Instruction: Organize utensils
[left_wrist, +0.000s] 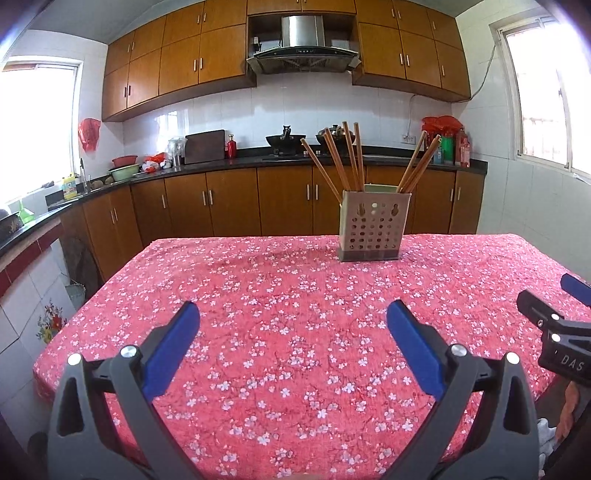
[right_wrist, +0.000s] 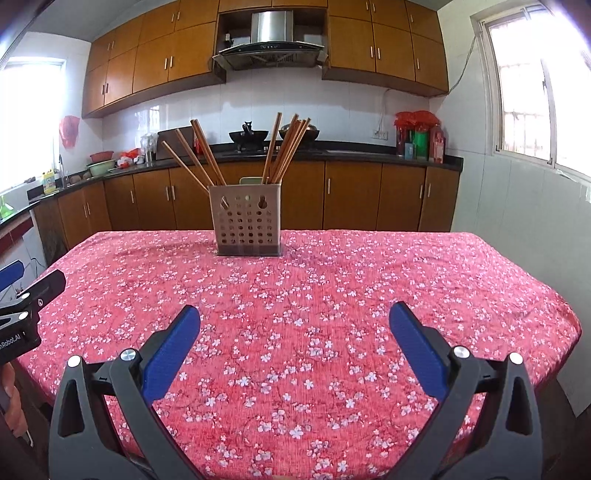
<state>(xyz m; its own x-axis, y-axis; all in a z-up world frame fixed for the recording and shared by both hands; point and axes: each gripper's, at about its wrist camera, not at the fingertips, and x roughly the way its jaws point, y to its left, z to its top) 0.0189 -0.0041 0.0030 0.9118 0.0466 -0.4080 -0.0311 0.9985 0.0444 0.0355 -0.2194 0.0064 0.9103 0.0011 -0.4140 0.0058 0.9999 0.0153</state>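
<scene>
Your surface (left_wrist: 295, 332) is wide, covered in a red flowered cloth, and bare of loose utensils in both views, so everything you have to work with sits in the holder (left_wrist: 373, 225) near its far edge. That cloth is the biggest hazard: drag anything across it and it may bunch up and pull the holder along.

The holder is tall, perforated and on a small dark base. If you knock its upper rim or tug sideways on its contents, it may tip over toward the far edge.

The chopsticks (left_wrist: 343, 162) stand inside it in two fans, one leaning left and one leaning right (left_wrist: 419, 166). They cross and touch, so if you pull one out, its neighbours will likely lift or spill.

Both your left gripper (left_wrist: 293, 314) and right gripper (right_wrist: 294, 315) hover low over the near cloth with jaws spread wide and nothing held. They sit close beside each other, so reaching together risks a clash.
</scene>
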